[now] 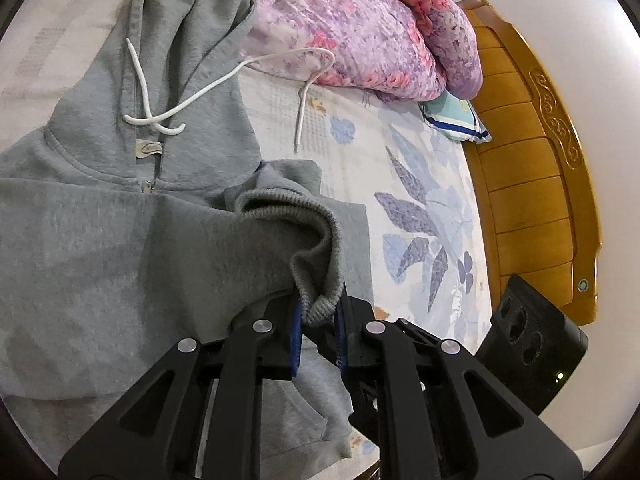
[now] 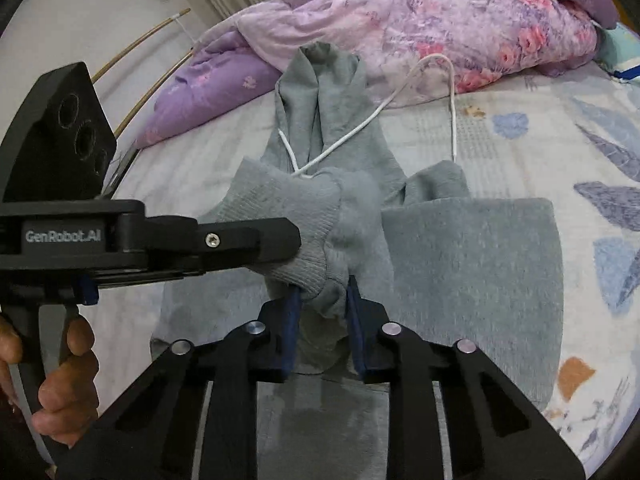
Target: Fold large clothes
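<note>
Left wrist view: grey hoodie (image 1: pixel 120 240) lay spread on the bed sheet (image 1: pixel 420 184), hood toward 12 o'clock, body running down to 6 o'clock; long axis ran roughly 12–6. White drawstring (image 1: pixel 208 88) trailed from the neck out toward 2 o'clock. Left gripper (image 1: pixel 318 316) had its jaws clamped on a ribbed cuff (image 1: pixel 316 304), the sleeve rising from the pads toward 11 o'clock and draped across the chest.

Pink floral quilt (image 1: pixel 360 28) was bunched at 1 o'clock, wooden headboard (image 1: pixel 532 184) at 3 o'clock.

Right wrist view: right gripper (image 2: pixel 322 300) had its jaws closed on bunched grey fabric, apparently the other sleeve end, directly at 12 o'clock from the pads. The left gripper's finger (image 2: pixel 248 240) reached in from 9 o'clock and touched the same bundle of ribbing, so both grippers met at nearly one spot over the hoodie's midline. A folded panel of the hoodie lay flat at 3 o'clock.

Judgement: both sleeves look gathered over the chest. The next move turns on the body's long axis; the hem lay toward 6 o'clock, below both grippers, neither clearly nearer. Release, then a hem-to-hood fold, seems next.
</note>
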A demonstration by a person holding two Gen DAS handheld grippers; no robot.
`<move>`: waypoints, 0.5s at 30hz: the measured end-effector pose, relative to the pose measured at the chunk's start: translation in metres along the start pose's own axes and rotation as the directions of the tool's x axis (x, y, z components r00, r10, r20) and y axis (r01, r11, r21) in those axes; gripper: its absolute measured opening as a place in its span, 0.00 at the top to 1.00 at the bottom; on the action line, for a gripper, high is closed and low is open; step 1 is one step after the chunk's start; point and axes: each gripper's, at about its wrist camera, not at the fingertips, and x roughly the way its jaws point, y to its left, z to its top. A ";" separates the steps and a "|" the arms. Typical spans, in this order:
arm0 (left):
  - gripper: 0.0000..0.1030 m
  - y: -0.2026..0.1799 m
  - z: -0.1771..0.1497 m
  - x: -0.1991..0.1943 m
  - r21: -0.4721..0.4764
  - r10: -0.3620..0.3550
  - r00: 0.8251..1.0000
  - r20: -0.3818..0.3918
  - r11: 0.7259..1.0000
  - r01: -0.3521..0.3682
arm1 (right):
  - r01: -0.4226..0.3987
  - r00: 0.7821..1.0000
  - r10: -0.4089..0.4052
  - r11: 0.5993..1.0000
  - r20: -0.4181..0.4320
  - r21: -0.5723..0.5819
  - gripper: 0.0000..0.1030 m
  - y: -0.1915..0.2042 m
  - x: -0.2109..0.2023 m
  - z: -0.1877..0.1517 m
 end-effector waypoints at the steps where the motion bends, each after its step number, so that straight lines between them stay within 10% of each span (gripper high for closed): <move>1: 0.84 -0.001 0.000 0.002 -0.001 0.000 1.000 -0.004 1.000 0.000 | -0.011 1.000 0.011 1.000 -0.004 0.017 0.85 -0.007 0.000 0.001; 5: 0.23 -0.005 -0.003 -0.004 -0.014 0.015 0.998 0.060 1.000 -0.014 | -0.010 0.998 0.000 0.987 0.064 0.158 0.87 -0.042 -0.022 0.003; 15: 0.20 0.001 -0.012 0.038 -0.037 0.146 0.989 0.029 0.989 -0.145 | 0.153 0.918 -0.326 0.816 0.224 0.558 0.87 -0.199 -0.146 -0.035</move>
